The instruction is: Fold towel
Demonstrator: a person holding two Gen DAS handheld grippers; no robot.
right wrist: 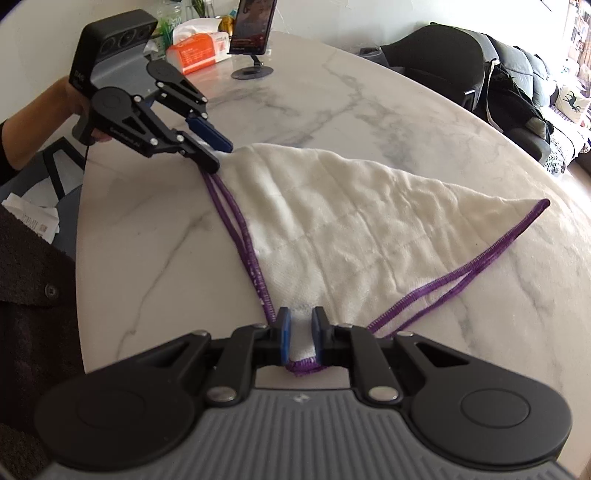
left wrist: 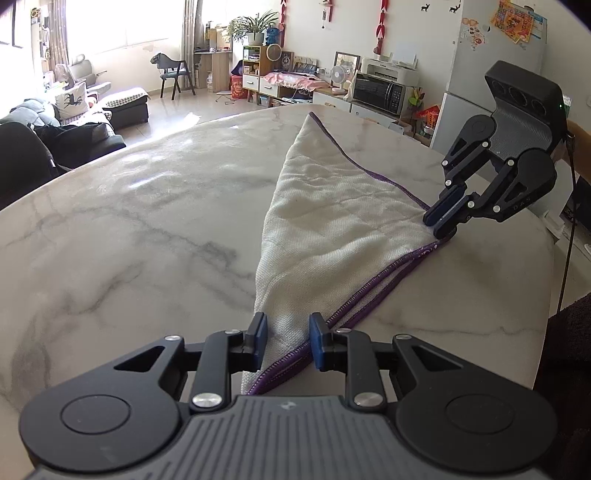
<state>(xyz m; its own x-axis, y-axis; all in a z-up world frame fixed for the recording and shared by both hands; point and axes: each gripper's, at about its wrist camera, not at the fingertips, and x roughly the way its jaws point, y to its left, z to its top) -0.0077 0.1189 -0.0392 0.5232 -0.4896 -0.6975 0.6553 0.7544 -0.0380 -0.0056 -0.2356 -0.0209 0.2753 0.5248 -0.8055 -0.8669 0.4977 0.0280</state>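
Towel [right wrist: 343, 221], white with purple hem, lay folded on the marble table [left wrist: 129, 221], its doubled near edge running straight between our left gripper [left wrist: 286, 341] and right gripper [right wrist: 300, 334], each clamped on a corner, free bulk stretching away ahead.

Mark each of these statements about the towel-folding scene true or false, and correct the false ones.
1. The towel has purple edging. True.
2. The towel lies spread out as a single layer. False: doubled purple edges show it is already folded over.
3. The right claw grips a corner of the towel. True.
4. The left claw hangs well above the table, away from the towel. False: its fingers sit either side of a towel corner.
5. A phone on a stand is on the table. True.
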